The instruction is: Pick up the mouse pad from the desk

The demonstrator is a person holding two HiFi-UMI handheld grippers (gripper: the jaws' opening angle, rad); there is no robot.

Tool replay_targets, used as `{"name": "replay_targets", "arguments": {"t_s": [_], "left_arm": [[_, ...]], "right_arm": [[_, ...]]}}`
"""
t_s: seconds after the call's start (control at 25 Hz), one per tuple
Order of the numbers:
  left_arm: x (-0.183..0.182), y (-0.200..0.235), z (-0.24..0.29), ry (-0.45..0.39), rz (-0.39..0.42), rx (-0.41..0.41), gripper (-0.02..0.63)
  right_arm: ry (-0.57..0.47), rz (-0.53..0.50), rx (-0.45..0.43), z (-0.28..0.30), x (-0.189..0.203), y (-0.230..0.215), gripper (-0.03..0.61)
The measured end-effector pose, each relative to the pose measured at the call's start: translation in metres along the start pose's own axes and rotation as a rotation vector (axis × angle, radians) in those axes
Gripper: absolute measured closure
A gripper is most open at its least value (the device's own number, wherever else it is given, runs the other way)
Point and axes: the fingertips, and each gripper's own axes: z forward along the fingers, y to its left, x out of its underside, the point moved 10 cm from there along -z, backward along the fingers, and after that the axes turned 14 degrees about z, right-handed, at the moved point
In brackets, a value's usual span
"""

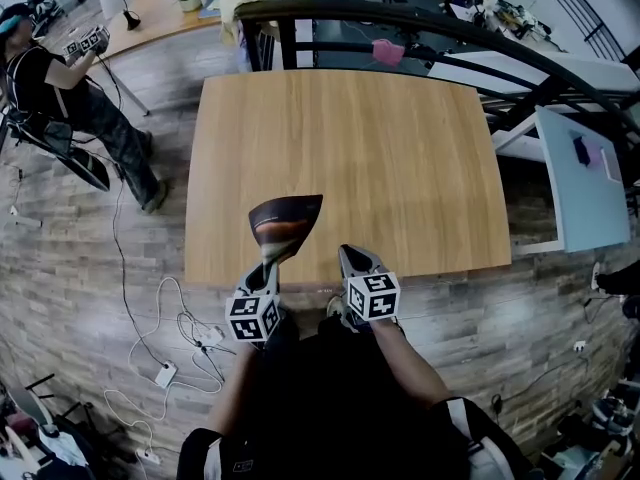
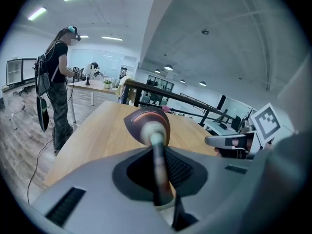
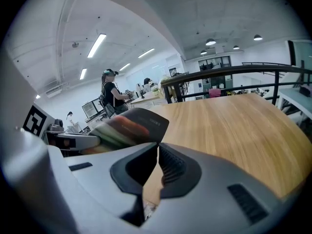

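The mouse pad (image 1: 288,220), dark with a reddish-brown print, hangs curled above the front edge of the wooden desk (image 1: 400,138). My left gripper (image 1: 268,260) is shut on its near edge. In the left gripper view the pad (image 2: 146,122) stands on edge between the pads, the jaws closed on it at the left gripper (image 2: 159,179). My right gripper (image 1: 352,260) is just to the right of it, shut with nothing in it. In the right gripper view the right gripper (image 3: 157,155) has its jaws together, and the pad (image 3: 129,128) floats at the left.
A person (image 1: 60,98) stands on the wood floor at the far left by another desk. Cables and a power strip (image 1: 170,368) lie on the floor at the front left. A black railing (image 1: 400,18) runs behind the desk, and a white table (image 1: 585,183) stands at the right.
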Motion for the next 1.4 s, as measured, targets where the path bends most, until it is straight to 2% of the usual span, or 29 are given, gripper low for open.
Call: {"name": "replay_targets", "arguments": {"t_s": [0.36, 0.72, 0.92, 1.4], "left_arm": [[-0.003, 0.019, -0.045, -0.059, 0.0, 0.033, 0.554], [0.0, 0.032, -0.078, -0.085, 0.006, 0.059, 0.554], [0.001, 0.036, -0.087, -0.09, 0.004, 0.059, 0.554], [-0.003, 0.036, -0.097, -0.107, -0.002, 0.055, 0.554]], "right_arm": [[-0.107, -0.036, -0.009, -0.022, 0.0, 0.053, 0.543], [-0.199, -0.021, -0.021, -0.053, 0.003, 0.087, 0.545], [-0.248, -0.012, -0.02, -0.067, 0.005, 0.097, 0.545], [-0.275, -0.038, -0.051, -0.069, 0.003, 0.11, 0.548]]}}
